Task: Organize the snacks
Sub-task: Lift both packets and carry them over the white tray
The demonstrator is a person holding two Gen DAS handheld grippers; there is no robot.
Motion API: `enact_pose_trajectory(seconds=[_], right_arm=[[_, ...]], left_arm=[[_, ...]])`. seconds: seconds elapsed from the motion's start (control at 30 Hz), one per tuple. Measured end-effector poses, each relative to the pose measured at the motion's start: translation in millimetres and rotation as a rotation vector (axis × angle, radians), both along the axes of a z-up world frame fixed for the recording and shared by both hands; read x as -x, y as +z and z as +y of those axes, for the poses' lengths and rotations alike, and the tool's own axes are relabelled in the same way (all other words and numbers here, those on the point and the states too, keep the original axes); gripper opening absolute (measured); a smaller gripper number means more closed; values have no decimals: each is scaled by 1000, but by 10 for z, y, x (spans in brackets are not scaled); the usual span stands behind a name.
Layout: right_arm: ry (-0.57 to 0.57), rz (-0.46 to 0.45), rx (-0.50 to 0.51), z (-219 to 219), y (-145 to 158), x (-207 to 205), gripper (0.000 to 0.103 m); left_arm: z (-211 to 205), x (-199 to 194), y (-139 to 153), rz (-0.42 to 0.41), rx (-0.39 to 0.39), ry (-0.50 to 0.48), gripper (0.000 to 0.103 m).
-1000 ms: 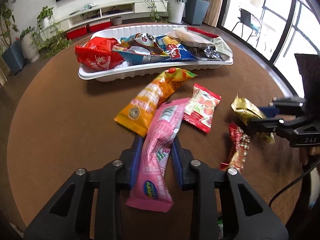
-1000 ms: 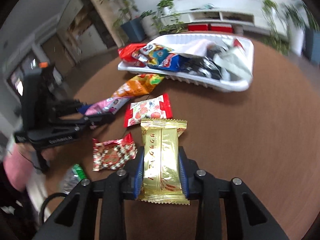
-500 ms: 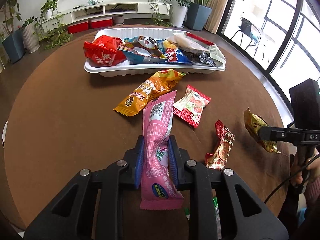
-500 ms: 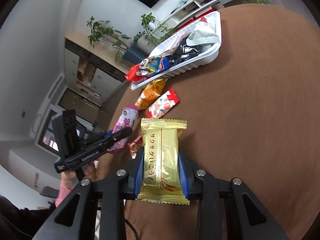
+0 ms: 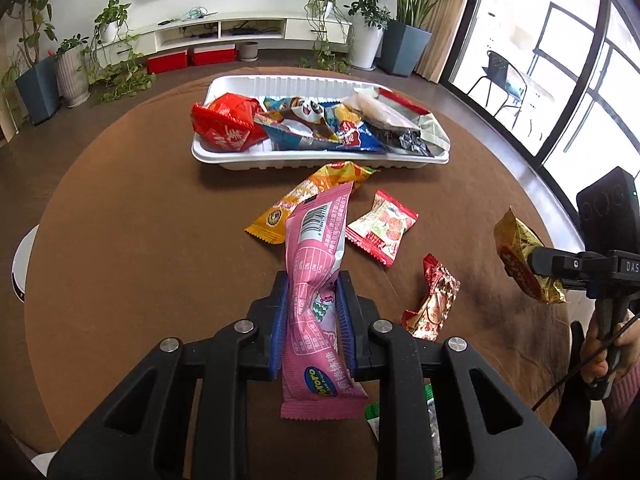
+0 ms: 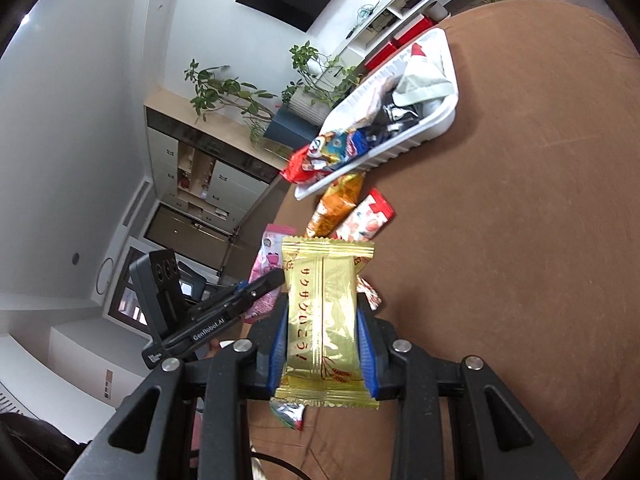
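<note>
My left claw (image 5: pixel 312 320) is squeezed shut on the pink snack bag (image 5: pixel 316 280). The bag's long side points straight ahead, away from me. My right claw (image 6: pixel 322 344) is squeezed shut on the gold snack bag (image 6: pixel 322 312), held up off the brown surface (image 6: pixel 500 280). The white tray (image 5: pixel 320 160) sits straight ahead of my left claw, lying sideways across my path. I think my left claw is nearer to it. An orange bag (image 5: pixel 308 196) and a red-and-white bag (image 5: pixel 382 226) lie in between.

One white tray (image 5: pixel 320 160) — five loose snack packets outside it, two grippers.
</note>
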State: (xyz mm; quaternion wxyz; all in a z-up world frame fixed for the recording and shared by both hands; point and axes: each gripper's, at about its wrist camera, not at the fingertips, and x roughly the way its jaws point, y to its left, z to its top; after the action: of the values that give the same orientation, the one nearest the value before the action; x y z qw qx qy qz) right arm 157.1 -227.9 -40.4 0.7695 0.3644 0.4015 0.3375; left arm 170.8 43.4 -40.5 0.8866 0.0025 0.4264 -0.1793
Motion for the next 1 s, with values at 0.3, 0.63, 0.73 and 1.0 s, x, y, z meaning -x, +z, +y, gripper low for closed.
enact_pose_trajectory(seconds=[0.3,0.63,0.73,1.0], right_arm=[[-4,-13,-26,17,109,-145,33],[-16,-30,-27,41,268,-402,33],[-26,-30,-25,35,303,-504,33],[-60,-37,-14,-2,395,-798,33]], left_arm=[[70,-12,126,-12,18,16,21],[123,-199,250,-9,44,30,21],[138,-278,297,-9,50,34,21],[171,-526,458,-17,47,35,21]])
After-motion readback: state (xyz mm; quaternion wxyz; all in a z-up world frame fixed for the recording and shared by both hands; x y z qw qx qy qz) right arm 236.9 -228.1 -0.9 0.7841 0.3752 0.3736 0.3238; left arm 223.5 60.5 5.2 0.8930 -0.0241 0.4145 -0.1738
